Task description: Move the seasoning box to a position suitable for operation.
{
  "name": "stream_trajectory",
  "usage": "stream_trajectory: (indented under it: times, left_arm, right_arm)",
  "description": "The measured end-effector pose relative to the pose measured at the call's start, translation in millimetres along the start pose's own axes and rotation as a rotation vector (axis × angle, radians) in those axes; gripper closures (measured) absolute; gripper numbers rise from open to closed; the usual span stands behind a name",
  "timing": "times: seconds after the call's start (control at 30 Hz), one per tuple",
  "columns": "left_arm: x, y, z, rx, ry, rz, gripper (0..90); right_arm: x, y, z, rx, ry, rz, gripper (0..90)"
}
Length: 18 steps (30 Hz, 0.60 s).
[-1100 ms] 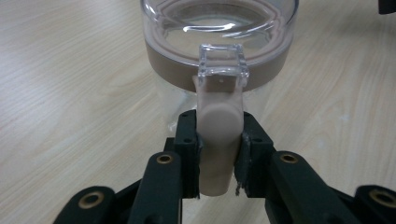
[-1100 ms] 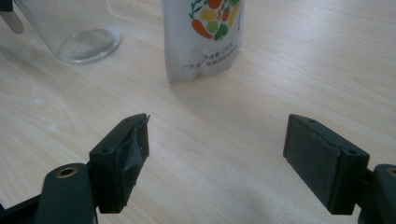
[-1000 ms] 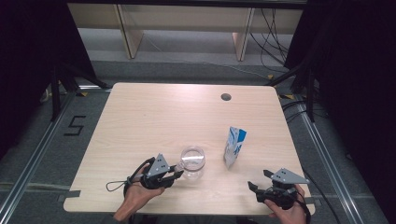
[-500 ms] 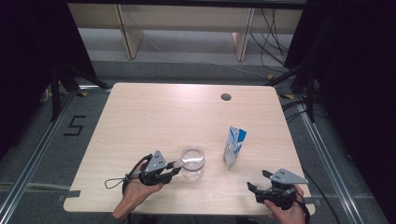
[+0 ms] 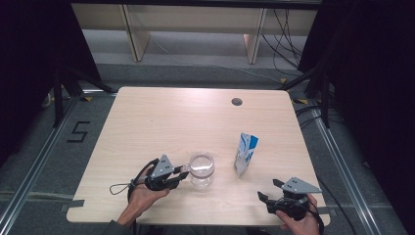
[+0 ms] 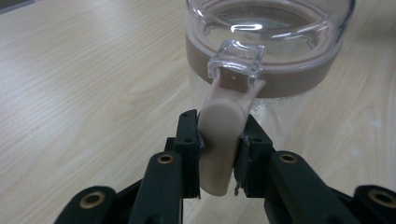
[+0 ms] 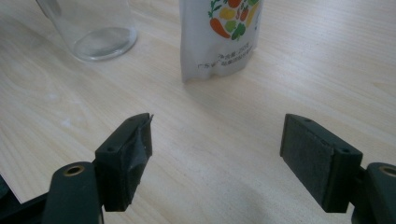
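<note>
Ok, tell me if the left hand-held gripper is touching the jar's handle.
Touching. In the left gripper view, the left hand-held gripper has both jaws pressed against the beige handle.

The table (image 5: 161, 127) is pale wood-grain, smooth and matt. The jar (image 6: 280, 56) is clear, glossy plastic or glass — its band and handle (image 6: 222, 140) matt beige plastic. The pouch (image 7: 219, 37) is printed glossy film. The pads (image 7: 313, 158) look matt black — slightly rough.

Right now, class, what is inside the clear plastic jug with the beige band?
Through the clear plastic jug only its bare bottom and the wooden table show; it looks empty. The left gripper covers part of the lower wall.
</note>
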<state>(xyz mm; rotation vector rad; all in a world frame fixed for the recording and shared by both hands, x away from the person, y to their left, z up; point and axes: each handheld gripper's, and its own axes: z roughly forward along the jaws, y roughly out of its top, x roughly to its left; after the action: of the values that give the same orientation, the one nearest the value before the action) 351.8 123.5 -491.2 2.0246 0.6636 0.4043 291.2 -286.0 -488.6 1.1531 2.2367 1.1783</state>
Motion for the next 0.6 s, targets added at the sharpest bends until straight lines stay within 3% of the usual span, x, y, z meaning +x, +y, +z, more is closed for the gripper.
stream_trajectory:
  times: [0.03, 0.07, 0.1, 0.13, 0.27, 0.33, 0.37, 0.53, 0.6]
  left_arm:
    - [-1.1, -0.1, 0.1, -0.004, 0.0, -0.008, 73.2]
    - [-1.0, 0.0, -0.3, 0.001, -0.004, 0.005, 73.2]
    - [-1.7, -0.1, -0.2, -0.003, -0.01, 0.007, 73.2]
    - [-2.2, -0.2, -0.4, 0.0, -0.014, 0.014, 73.2]
    - [-5.5, -0.5, 0.4, -0.012, -0.041, 0.018, 73.2]
    - [-6.7, -0.1, 0.5, -0.009, -0.049, 0.027, 73.2]
    - [-7.3, -0.1, 0.9, -0.012, -0.053, 0.029, 73.2]
    - [-8.0, 0.0, 1.9, -0.015, -0.065, 0.041, 73.1]
    - [-8.1, -0.5, 2.2, -0.02, -0.069, 0.022, 73.0]
  right_arm:
    - [2.2, 0.0, -1.0, 0.008, -0.008, 0.023, 25.9]
    - [-0.6, 0.5, -0.4, -0.007, -0.016, -0.016, 25.8]
    - [2.6, 0.2, -0.5, 0.008, 0.001, 0.026, 25.8]
    - [1.3, 0.1, 0.5, -0.005, -0.005, 0.002, 25.9]
    - [1.1, 0.3, -0.1, 0.0, -0.002, -0.005, 25.9]
    - [2.8, 0.0, -0.8, 0.006, 0.001, 0.02, 25.8]
    - [0.4, -0.1, 0.7, -0.006, 0.008, -0.001, 25.8]
    - [1.6, 0.4, 0.5, -0.012, -0.002, -0.02, 25.9]
    - [2.2, 0.3, 1.4, -0.006, 0.012, -0.007, 25.8]
